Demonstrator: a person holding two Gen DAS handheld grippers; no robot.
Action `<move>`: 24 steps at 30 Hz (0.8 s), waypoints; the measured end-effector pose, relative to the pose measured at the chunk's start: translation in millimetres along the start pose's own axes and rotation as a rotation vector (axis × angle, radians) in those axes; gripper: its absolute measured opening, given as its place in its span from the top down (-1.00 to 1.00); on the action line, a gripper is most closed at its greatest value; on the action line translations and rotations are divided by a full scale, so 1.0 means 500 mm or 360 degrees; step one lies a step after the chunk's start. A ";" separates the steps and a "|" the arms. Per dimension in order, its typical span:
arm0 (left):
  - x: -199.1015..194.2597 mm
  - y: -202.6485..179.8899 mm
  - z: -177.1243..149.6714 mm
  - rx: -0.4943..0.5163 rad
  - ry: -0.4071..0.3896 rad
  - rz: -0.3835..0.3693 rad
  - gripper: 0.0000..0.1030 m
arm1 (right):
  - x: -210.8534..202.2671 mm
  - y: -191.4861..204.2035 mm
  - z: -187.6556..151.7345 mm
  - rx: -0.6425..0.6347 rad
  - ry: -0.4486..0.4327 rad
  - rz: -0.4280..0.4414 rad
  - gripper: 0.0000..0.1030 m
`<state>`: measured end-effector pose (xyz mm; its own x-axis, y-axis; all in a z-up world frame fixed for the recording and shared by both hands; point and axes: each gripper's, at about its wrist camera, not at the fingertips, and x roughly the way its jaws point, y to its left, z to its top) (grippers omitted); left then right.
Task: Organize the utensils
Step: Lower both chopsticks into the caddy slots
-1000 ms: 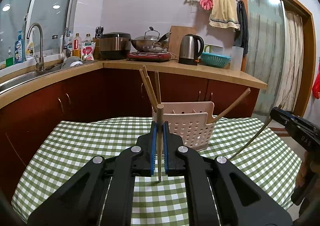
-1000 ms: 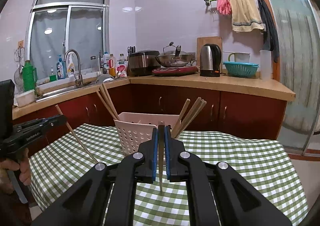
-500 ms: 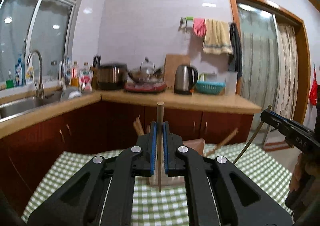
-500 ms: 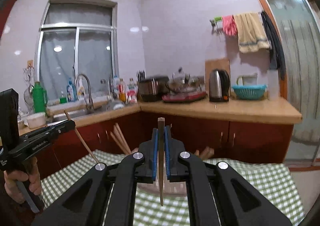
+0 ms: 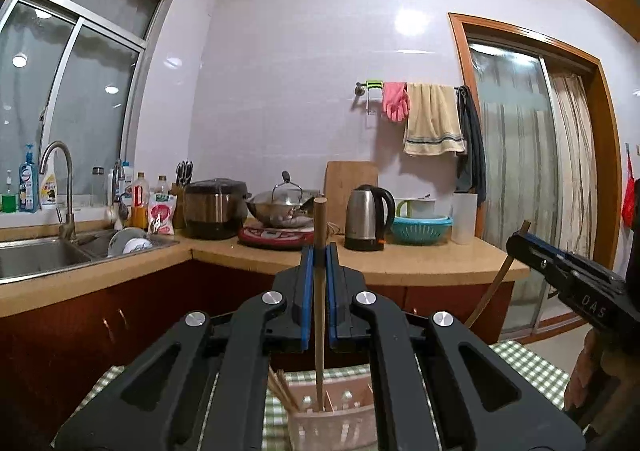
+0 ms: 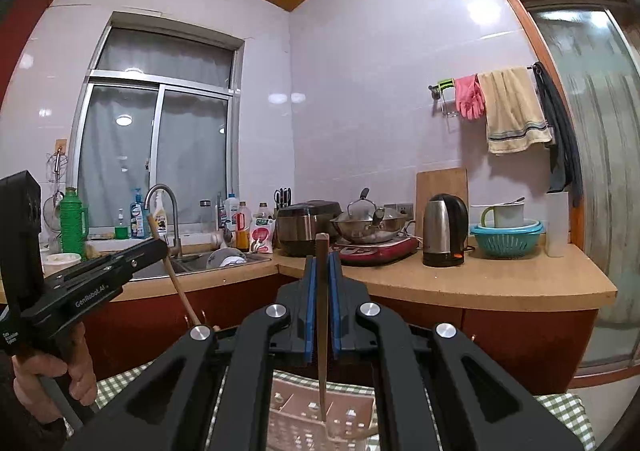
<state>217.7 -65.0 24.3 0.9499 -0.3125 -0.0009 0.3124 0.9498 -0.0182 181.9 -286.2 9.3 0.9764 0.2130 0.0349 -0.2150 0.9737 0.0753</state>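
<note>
Item 1. Left gripper (image 5: 319, 271): jaws clenched on one wooden chopstick (image 5: 319, 315), held upright, its blunt end above the blue pads (image 5: 305, 291), its thin tip hanging over the open top of the pink perforated utensil basket (image 5: 332, 427).

Item 2. Right gripper (image 6: 322, 283): jaws likewise clenched on a second chopstick (image 6: 322, 331), upright, tip poised over the basket's (image 6: 320, 423) compartments; whether it touches the divider cannot be told.

Item 3. Basket: stands on the green checked tablecloth (image 5: 532, 367), directly below both grippers. Several chopsticks (image 5: 280, 391) already lean in its left compartment.

Item 4. Surroundings: kitchen counter (image 5: 400, 263) beyond, bearing kettle (image 5: 366, 217), wok, rice cooker; sink (image 5: 36, 259) at left.

Step in hand, as judged: both sticks carried over the basket, neither yet deposited. Next move calls for lowering each tip into a compartment, keeping the sticks vertical and clear of the dividers, then releasing the jaws. Risk: a tip catching a divider or a perforation and tipping the light basket.
</note>
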 end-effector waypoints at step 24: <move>0.187 0.050 -0.184 -0.0091 0.0249 0.0051 0.87 | 0.138 -0.047 -0.160 0.0078 0.0250 -0.0046 0.87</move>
<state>313.7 -72.1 -68.0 0.9453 -0.2853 -0.1582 0.2770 0.9581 -0.0728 256.0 -287.9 -70.0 0.9722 0.1989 -0.1238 -0.1839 0.9752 0.1230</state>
